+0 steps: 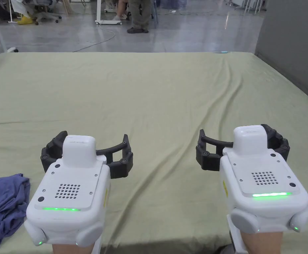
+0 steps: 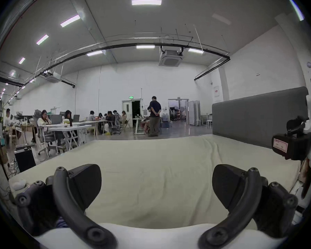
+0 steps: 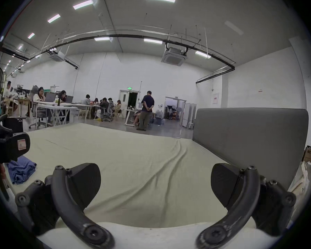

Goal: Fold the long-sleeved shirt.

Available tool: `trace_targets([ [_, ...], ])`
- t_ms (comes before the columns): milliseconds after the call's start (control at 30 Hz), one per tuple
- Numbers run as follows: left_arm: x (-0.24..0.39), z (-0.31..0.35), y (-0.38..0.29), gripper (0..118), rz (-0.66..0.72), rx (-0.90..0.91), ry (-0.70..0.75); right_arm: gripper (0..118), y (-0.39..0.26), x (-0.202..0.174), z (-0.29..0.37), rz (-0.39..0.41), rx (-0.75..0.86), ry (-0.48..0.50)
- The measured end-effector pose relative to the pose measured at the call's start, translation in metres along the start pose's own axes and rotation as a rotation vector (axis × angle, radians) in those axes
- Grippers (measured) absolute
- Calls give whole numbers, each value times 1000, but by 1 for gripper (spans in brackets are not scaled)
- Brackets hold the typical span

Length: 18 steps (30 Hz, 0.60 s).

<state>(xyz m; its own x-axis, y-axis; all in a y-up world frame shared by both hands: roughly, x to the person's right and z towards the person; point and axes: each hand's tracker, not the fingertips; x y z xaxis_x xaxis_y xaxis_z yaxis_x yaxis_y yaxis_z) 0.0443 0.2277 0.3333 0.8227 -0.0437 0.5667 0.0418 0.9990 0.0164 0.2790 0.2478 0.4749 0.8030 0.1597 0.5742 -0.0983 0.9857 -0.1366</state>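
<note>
A crumpled blue-purple shirt lies bunched at the near left edge of the bed; the right gripper view shows it as a heap at the left. My left gripper hovers just right of the shirt, jaws wide apart and holding nothing. My right gripper hangs over the right half of the bed, also open and holding nothing. Neither touches the shirt.
The pale green sheet covers a wide bed, with long wrinkles running diagonally at its right. A grey padded panel stands along the right side. A person stands on the floor beyond the far edge, with desks behind.
</note>
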Motion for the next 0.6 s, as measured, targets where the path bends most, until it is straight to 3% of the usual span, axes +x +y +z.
trace_targets([
  [600,-7,2,6,118,-32,23,26,118,7,6,4,-12,14,7],
])
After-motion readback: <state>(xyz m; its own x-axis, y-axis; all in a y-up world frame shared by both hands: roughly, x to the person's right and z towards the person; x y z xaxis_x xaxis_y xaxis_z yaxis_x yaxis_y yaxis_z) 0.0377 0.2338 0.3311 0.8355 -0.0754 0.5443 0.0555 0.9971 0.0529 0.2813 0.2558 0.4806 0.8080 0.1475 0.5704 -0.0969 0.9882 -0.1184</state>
